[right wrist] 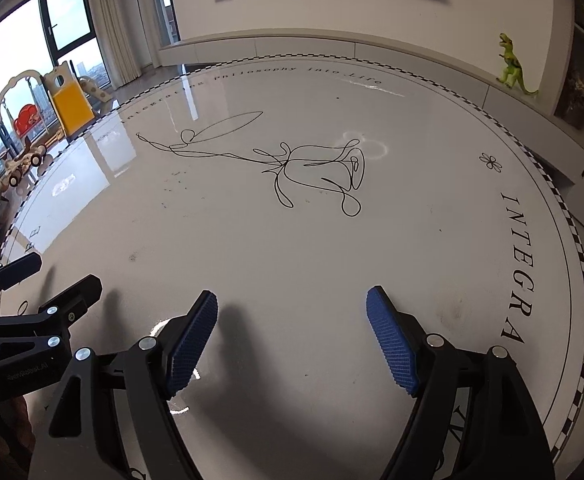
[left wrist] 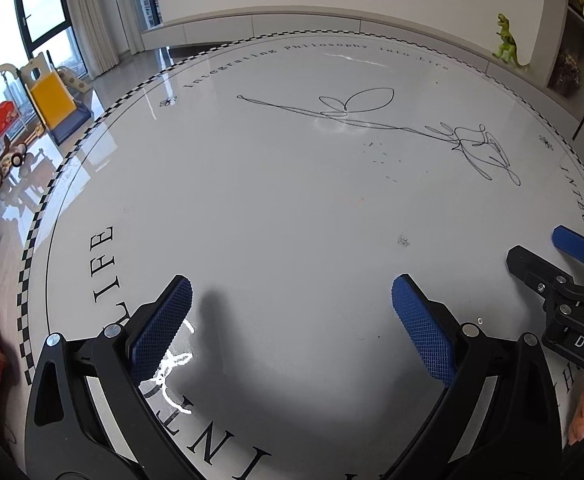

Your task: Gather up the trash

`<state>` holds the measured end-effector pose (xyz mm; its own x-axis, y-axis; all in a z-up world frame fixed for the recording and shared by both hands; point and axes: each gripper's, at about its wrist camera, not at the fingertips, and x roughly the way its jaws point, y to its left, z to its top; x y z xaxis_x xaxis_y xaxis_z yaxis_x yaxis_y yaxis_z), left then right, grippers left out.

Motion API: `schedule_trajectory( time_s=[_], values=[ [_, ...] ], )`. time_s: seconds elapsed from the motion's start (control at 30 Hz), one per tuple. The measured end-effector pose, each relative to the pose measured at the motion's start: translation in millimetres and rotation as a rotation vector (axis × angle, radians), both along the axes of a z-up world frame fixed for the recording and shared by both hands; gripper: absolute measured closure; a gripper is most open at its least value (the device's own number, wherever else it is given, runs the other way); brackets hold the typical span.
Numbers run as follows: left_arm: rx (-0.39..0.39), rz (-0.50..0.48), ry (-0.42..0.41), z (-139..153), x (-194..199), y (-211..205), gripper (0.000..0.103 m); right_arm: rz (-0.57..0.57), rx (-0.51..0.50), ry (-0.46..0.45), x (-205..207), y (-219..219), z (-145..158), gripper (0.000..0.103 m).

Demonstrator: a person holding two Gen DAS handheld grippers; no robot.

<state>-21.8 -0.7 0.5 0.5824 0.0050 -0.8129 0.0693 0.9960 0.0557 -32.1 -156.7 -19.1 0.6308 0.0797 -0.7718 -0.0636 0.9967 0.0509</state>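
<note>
Trash is nowhere visible on the round white worktop; left gripper and right gripper hover, fingers wide apart and empty, seemingly ready to grasp

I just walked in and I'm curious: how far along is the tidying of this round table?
Done: no trash shows on the round table, only printed lettering, a line drawing and small dark specks. In hand: nothing; the left gripper and the right gripper both hang open and empty above it. Left: I see nothing to pick up and no bin, so it is either finished or not begun.
</note>
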Motion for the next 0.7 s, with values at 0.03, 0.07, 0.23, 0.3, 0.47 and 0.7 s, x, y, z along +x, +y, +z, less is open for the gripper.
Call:
schedule_trajectory(
  time_s=[0.03,0.07,0.23,0.3,0.47,0.7],
  values=[
    [-0.011,0.004,0.003,0,1,2,0.006,0.002,-0.003,0.003,2,-1,-1,0.02],
    [-0.015,0.016,0.006,0,1,3,0.006,0.005,-0.006,0.005,2,1,-1,0.018],
    [-0.038,0.02,0.015,-1,1,5,0.006,0.027,-0.042,0.025,2,12,-3,0.007],
    [-0.039,0.019,0.015,-1,0,5,0.006,0.022,-0.042,0.032,5,9,-5,0.003],
    [-0.04,0.019,0.015,-1,1,4,0.006,0.022,-0.043,0.032,6,8,-5,0.003],
    [-0.04,0.019,0.015,-1,1,4,0.006,0.022,-0.043,0.032,6,8,-5,0.003]
  ],
)
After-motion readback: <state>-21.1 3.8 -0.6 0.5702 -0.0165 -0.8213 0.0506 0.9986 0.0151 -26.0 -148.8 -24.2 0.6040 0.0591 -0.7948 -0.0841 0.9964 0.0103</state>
